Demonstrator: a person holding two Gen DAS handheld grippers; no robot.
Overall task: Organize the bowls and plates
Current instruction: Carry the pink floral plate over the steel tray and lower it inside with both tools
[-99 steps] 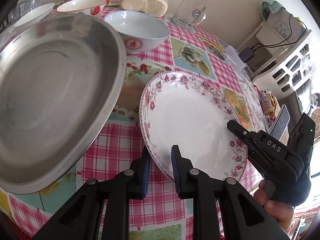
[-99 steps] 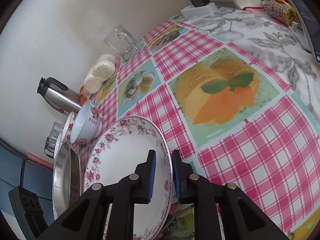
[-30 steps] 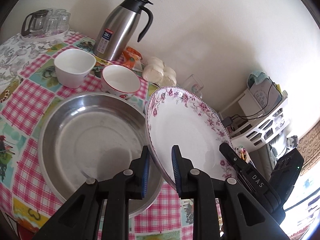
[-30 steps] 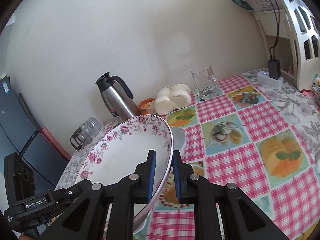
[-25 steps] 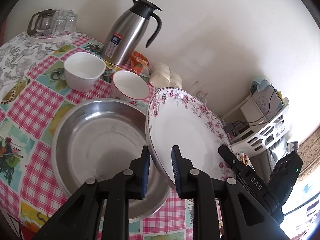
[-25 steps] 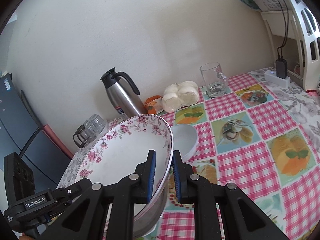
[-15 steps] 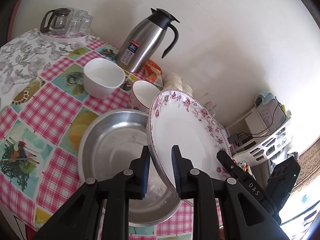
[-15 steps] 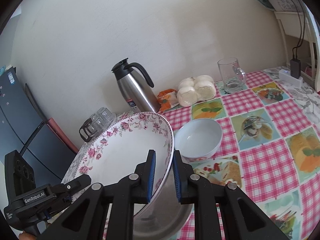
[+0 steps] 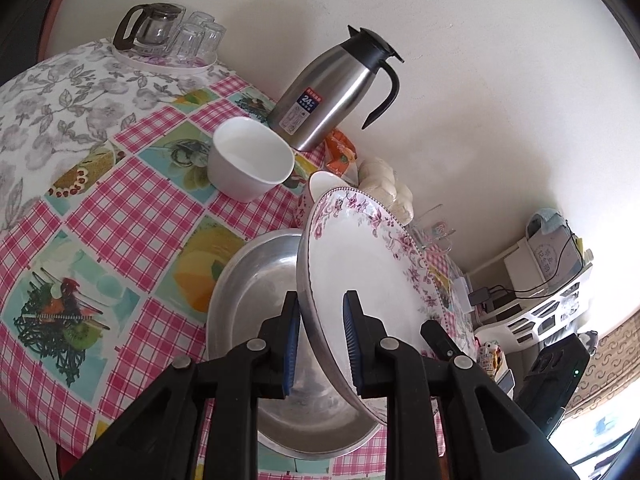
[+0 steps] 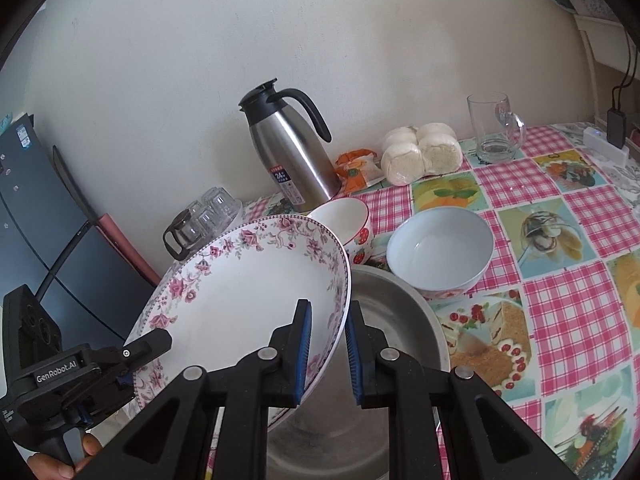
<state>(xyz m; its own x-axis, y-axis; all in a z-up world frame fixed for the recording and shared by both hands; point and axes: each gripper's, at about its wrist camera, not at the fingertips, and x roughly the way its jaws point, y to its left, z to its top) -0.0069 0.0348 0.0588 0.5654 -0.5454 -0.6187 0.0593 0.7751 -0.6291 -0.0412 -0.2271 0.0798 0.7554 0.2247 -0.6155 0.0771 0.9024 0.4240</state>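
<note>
Pink-and-white check covers the tablecloth [image 10: 576,320], broken by square pictures of fruit and cake, with a grey leaf print at the far left edge. A plain cream wall [image 10: 200,60] rises straight behind the table. At 3 o'clock in the left wrist view stands a white lattice shelf [image 9: 560,304] with cables and a charger.

Held tilted in the air above the steel basin [image 9: 248,280] is the flowered plate [image 10: 248,296]. The left gripper [image 9: 320,344] pinches its near rim, one finger on each face, and the right gripper [image 10: 326,354] pinches the opposite rim the same way.

Beyond the basin at 12 o'clock sit a red-rimmed bowl [image 10: 344,216] and, at 1 o'clock in the right wrist view, a pale blue bowl [image 10: 440,252], just beside the basin's edge. A white cup-shaped bowl [image 9: 250,160] stands at 11 o'clock in the left wrist view. Against the wall are a steel jug [image 10: 288,148], wrapped buns [image 10: 420,152], a glass mug [image 10: 492,128] and a tray of glasses [image 9: 172,36].
</note>
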